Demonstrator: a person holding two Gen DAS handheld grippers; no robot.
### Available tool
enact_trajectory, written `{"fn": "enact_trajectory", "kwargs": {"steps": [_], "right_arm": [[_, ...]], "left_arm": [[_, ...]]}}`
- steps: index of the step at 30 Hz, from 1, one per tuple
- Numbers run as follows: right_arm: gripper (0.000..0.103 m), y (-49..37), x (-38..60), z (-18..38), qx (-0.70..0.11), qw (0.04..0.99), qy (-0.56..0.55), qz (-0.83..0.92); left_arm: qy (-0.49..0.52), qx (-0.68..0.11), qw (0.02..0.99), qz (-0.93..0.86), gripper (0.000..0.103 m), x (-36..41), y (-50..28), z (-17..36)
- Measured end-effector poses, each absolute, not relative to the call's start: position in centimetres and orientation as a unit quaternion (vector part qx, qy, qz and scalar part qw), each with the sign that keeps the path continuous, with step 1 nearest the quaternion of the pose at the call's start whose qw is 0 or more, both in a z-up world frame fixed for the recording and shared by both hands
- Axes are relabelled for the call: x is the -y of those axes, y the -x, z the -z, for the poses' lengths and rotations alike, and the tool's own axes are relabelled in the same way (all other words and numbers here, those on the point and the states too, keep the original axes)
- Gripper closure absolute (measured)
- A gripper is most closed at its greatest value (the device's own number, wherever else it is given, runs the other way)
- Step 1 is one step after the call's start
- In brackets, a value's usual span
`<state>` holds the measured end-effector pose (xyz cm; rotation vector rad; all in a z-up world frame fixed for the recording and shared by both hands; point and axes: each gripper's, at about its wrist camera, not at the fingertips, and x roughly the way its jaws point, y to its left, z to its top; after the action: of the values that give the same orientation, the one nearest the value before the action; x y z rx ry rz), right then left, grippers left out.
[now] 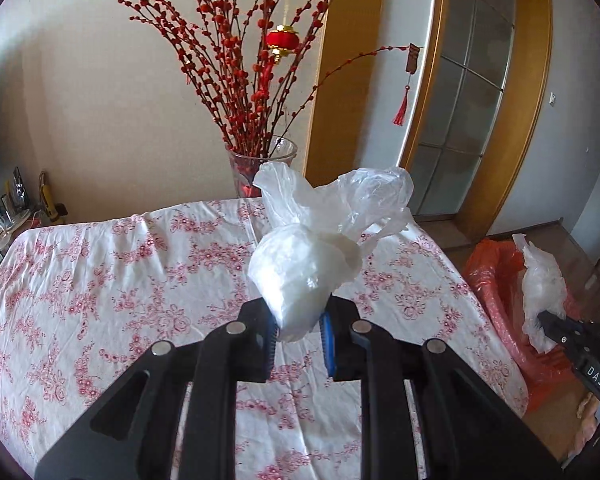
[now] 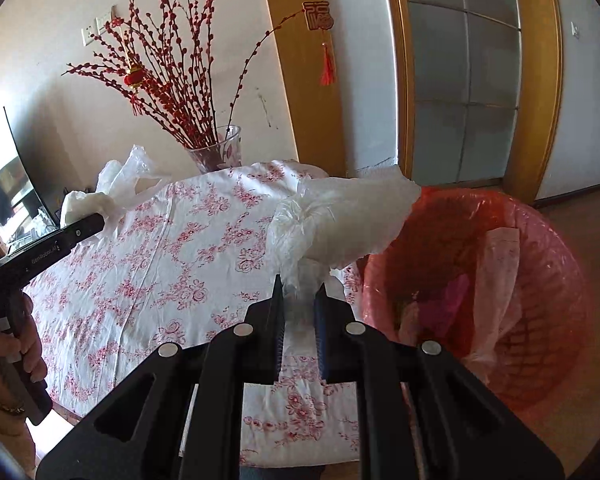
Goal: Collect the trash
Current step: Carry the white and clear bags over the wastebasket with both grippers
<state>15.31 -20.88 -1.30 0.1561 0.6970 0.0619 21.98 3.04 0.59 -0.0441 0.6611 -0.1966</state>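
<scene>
Left gripper (image 1: 300,330) jaws narrow, pinching white bag (image 1: 300,276) above table (image 1: 100,280). Right gripper (image 2: 299,300) nearly closed, gripping clear bag (image 2: 340,220) beside bin (image 2: 540,280).

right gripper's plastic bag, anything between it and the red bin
Nothing visible. The right gripper holds its plastic bag clear above the table edge, and the red bin beside it stands open-topped.
</scene>
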Motion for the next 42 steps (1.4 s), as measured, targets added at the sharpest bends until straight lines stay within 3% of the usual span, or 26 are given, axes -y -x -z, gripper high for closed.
{"fn": "enact_trajectory", "kwargs": {"steps": [42], "right_arm": [[0.090,-10.0,34.7,-0.1,-0.315,0.935,-0.144,0.082]], "left_arm": [[-0.002,-0.355,0.891,0.282,0.084,16.5,-19.1,0.3]]}}
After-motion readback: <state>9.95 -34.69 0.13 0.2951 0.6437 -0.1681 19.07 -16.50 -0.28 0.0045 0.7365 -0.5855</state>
